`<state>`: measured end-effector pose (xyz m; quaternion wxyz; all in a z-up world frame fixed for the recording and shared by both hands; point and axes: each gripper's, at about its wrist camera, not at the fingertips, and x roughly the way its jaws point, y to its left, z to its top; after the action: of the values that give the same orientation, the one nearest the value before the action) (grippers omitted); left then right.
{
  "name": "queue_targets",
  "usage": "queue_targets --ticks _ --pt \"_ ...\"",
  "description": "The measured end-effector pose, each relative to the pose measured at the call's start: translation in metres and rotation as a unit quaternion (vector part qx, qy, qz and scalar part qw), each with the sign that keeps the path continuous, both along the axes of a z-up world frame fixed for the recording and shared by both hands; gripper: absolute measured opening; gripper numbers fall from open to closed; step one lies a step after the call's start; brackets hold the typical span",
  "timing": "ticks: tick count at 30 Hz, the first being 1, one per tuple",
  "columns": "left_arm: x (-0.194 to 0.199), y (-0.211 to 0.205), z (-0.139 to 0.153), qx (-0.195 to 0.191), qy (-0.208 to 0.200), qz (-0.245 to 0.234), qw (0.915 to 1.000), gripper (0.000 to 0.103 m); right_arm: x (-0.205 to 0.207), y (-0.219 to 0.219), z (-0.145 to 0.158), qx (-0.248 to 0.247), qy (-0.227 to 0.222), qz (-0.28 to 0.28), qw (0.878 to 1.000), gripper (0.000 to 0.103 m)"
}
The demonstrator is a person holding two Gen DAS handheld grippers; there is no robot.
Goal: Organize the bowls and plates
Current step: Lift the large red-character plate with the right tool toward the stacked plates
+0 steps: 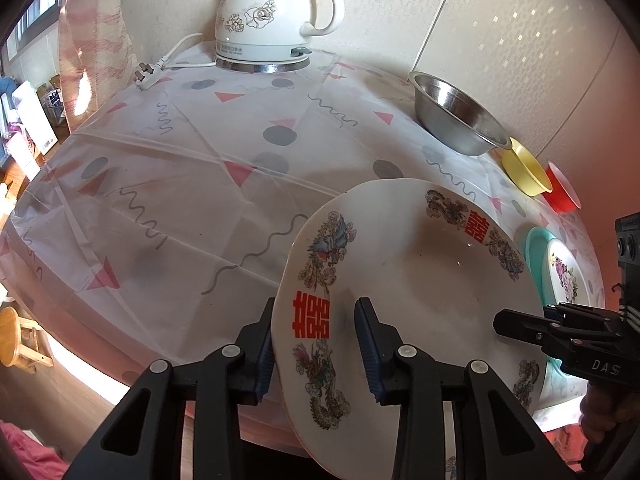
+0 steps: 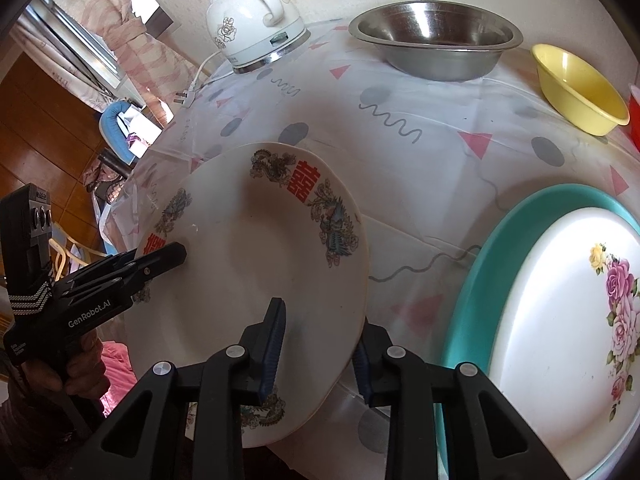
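A large white plate with red characters and dragon patterns [image 1: 420,280] [image 2: 260,272] is held tilted above the table's near edge. My left gripper [image 1: 316,344] is shut on its left rim; it also shows in the right wrist view [image 2: 176,254]. My right gripper [image 2: 320,350] is shut on its right rim, and shows in the left wrist view [image 1: 504,322]. A teal plate [image 2: 472,280] with a white rose plate [image 2: 568,320] on it lies to the right. A steel bowl [image 2: 436,40], a yellow bowl [image 2: 580,88] and a red bowl [image 1: 562,192] stand at the back right.
A white electric kettle [image 1: 272,20] with its cord and plug [image 1: 150,74] stands at the table's far side. The table has a patterned cloth [image 1: 180,168]. A wooden stool [image 1: 22,336] stands on the floor at the left.
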<state>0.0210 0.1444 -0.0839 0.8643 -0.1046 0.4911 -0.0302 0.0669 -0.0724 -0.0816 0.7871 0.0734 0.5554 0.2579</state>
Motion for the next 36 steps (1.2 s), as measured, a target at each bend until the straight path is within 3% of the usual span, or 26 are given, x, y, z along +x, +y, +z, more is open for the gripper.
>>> queue_targets --ticks 11,20,36 --pt "0.002 -0.021 0.019 0.001 -0.017 -0.029 0.9994 0.037 -0.005 -0.024 0.018 0.014 -0.019 -0.029 0.999 0.031" --pt "0.018 -0.061 0.037 0.003 -0.031 -0.085 0.9959 0.037 -0.014 -0.067 0.035 0.021 -0.037 -0.083 0.996 0.031" --pt "0.045 -0.157 0.046 0.017 -0.036 -0.194 0.9803 0.037 -0.036 -0.158 0.040 0.003 -0.038 -0.197 0.980 0.031"
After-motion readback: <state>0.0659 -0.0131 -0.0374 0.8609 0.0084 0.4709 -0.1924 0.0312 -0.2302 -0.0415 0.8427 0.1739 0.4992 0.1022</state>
